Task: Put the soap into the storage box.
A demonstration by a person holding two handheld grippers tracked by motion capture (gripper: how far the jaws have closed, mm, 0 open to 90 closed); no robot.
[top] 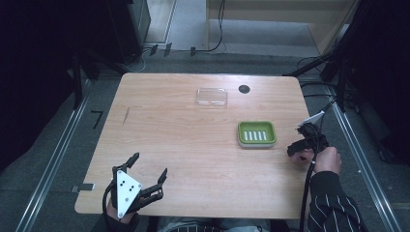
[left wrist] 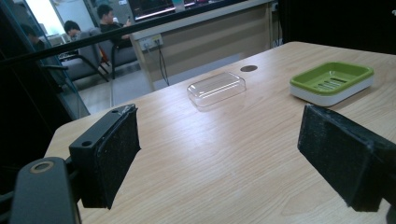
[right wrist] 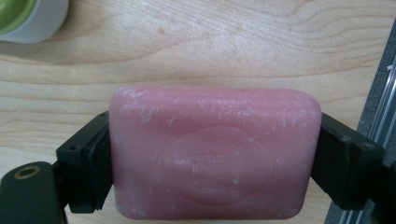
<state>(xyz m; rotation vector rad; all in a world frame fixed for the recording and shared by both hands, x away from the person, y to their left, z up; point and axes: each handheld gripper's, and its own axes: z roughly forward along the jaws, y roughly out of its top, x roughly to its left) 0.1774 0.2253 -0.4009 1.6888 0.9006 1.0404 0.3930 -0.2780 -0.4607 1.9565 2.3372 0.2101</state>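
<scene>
Fingers: right gripper (right wrist: 215, 154) clamped end to end on a pink soap bar (right wrist: 215, 154); left gripper (top: 149, 166) spread wide, holding nothing.

Surface: pale wood-grain table (top: 183, 140) with rounded corners, bearing a faint dark scratch near its 9 o'clock edge and a round black cable port (top: 244, 89) toward 1 o'clock. Clear plastic lid (top: 212, 97) lies flat at 12 o'clock; green soap dish (top: 256, 133) on a white base sits toward 3 o'clock, just beside the right gripper at the table's 4 o'clock edge. Left gripper rests at 7 o'clock, well apart from both. Soap bar is held just above the wood, near the dish corner, its face scuffed white with an embossed oval. Room: grey floor, metal rails flanking the table, loose cables beyond 12 o'clock, dark surrounds; seated people in chairs behind a light wooden partition in the left gripper view.
</scene>
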